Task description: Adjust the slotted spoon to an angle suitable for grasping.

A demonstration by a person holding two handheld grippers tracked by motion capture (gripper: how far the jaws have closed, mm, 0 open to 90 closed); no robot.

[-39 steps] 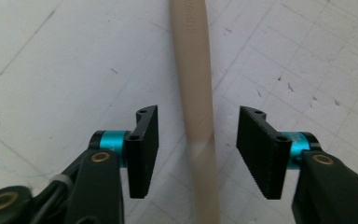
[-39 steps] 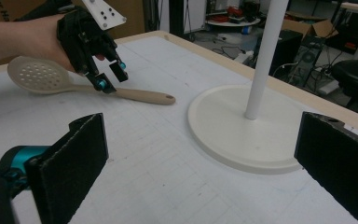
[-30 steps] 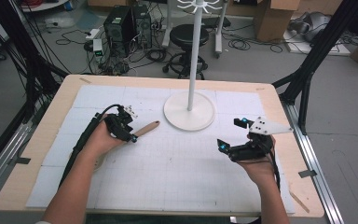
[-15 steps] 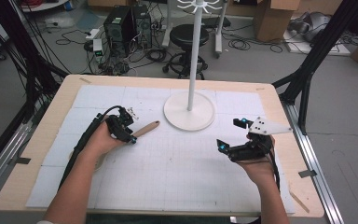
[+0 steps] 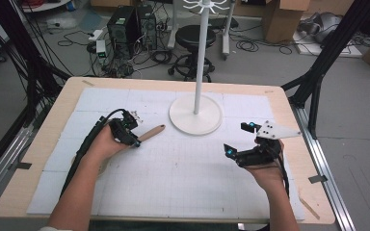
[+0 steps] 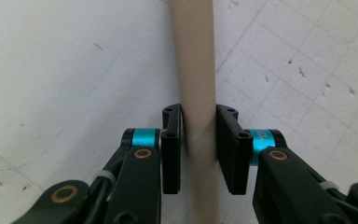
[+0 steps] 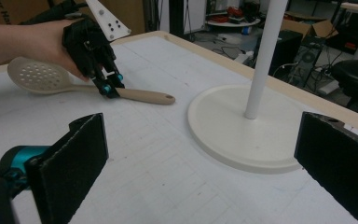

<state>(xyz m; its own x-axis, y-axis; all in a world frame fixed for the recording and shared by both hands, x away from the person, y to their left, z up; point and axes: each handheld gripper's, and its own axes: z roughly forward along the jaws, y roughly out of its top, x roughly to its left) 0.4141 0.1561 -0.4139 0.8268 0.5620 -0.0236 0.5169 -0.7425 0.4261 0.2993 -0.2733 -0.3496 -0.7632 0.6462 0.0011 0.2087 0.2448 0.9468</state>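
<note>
Your left gripper clamps the slotted spoon's handle (flat on the table); your right gripper gapes wide.

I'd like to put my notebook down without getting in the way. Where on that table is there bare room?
The near half of the white mat, between the two forearms, is bare, as is the far left corner. It is crowded by the stand's round base, beside the slotted spoon at the left gripper, and at the right gripper.
</note>
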